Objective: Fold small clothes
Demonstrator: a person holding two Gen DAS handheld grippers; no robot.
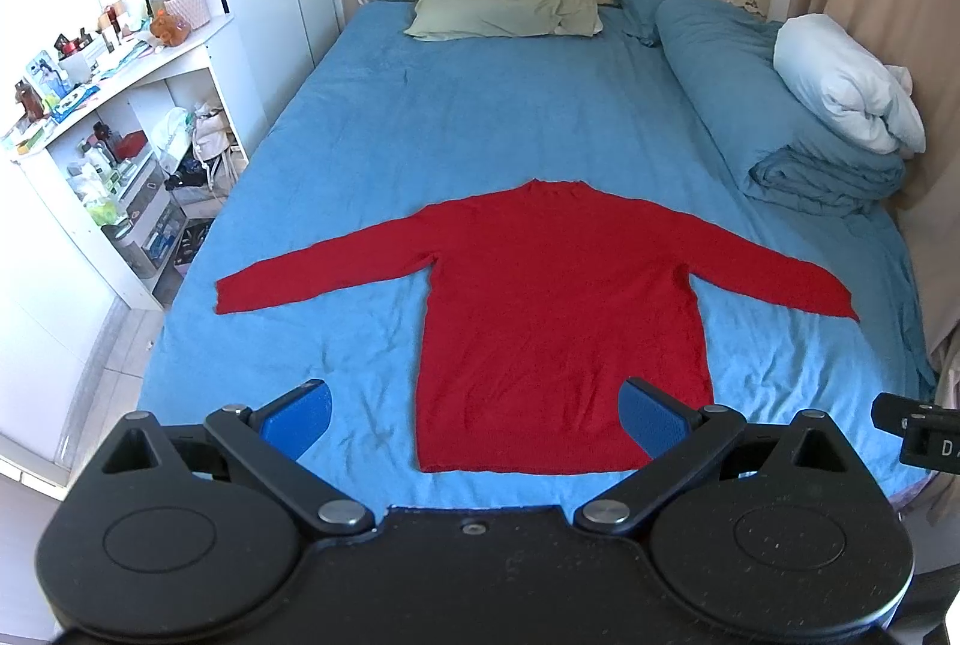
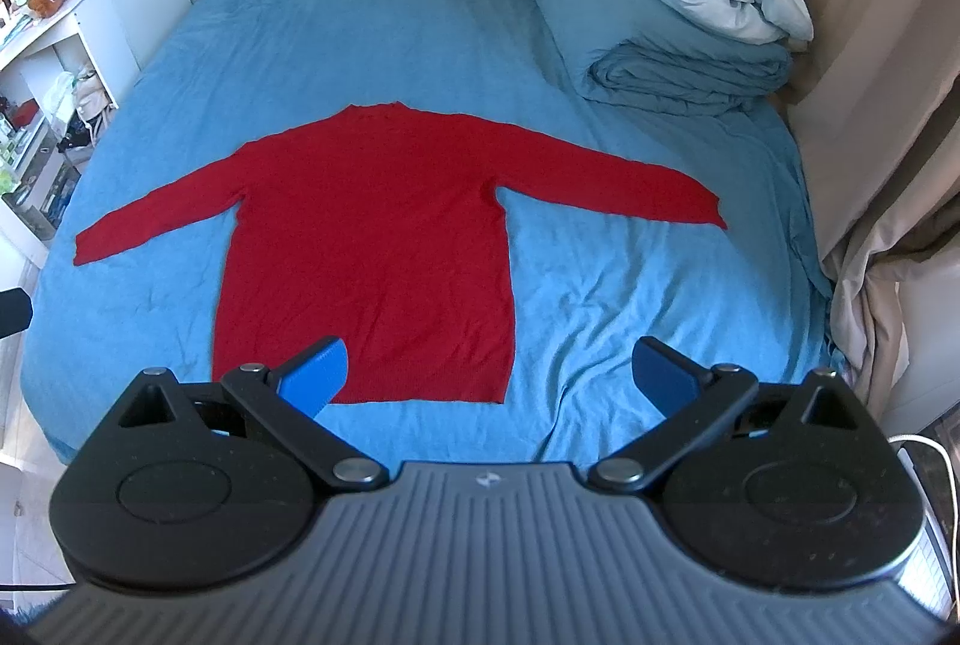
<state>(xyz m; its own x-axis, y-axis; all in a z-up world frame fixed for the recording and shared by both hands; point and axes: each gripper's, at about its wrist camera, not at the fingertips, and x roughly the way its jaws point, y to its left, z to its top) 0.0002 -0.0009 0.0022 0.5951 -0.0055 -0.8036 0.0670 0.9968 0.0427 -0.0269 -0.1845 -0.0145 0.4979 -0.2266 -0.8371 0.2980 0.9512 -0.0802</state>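
A red long-sleeved sweater lies flat on the blue bed sheet, both sleeves spread wide, its hem towards me and its neck towards the headboard. My left gripper hangs open above the hem's left part, nothing between its blue fingers. My right gripper is open too, held over the hem's right corner, with its left pad over the cloth and its right pad over bare sheet. Neither gripper touches the sweater.
A folded blue duvet with a white bundle on top lies along the bed's right side. A green pillow sits by the headboard. Cluttered white shelves stand left of the bed; curtains hang on the right.
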